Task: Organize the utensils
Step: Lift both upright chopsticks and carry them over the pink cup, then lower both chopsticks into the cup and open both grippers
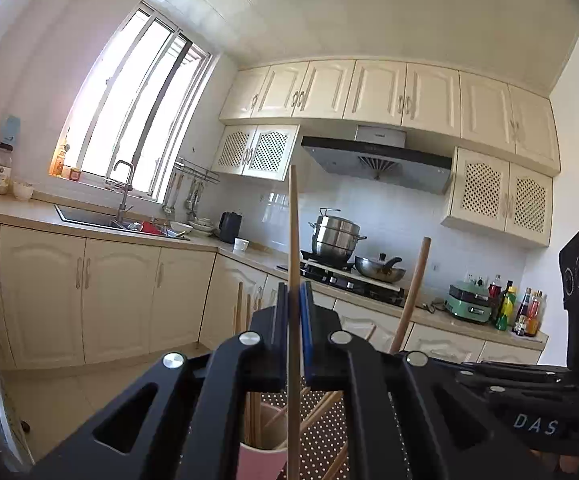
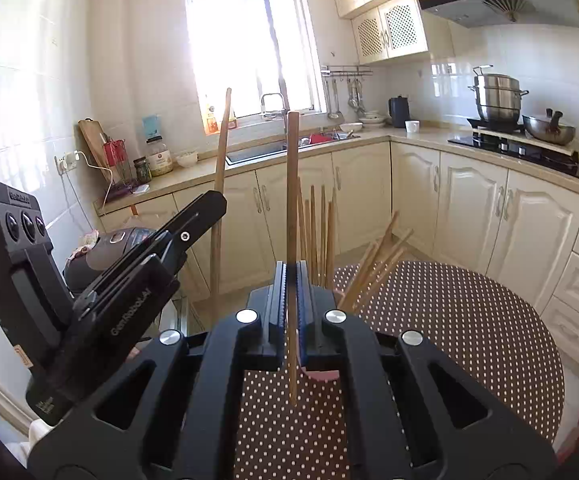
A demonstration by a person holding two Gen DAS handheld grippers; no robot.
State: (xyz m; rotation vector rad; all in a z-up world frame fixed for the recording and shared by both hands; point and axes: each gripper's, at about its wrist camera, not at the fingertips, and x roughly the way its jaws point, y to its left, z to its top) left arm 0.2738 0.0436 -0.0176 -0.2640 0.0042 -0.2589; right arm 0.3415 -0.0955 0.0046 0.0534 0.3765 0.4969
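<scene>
Left wrist view: left gripper (image 1: 294, 312) clamped on an upright chopstick (image 1: 294, 264) above a pink cup (image 1: 259, 452) of chopsticks on the dotted table (image 1: 325, 440); right wrist view: right gripper (image 2: 291, 296) pinching another upright chopstick (image 2: 291, 208), loose chopsticks (image 2: 373, 268) fanned just beyond.

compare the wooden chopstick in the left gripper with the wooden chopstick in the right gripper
The left gripper's wooden chopstick looks pale and thin and tapers to a fine upper tip; the right gripper's wooden chopstick looks darker brown and thicker, with a blunt, squared top. In the right wrist view the left one leans slightly while the right one stands nearly vertical. Both are clamped upright between shut blue pads, above the polka-dot table.
</scene>
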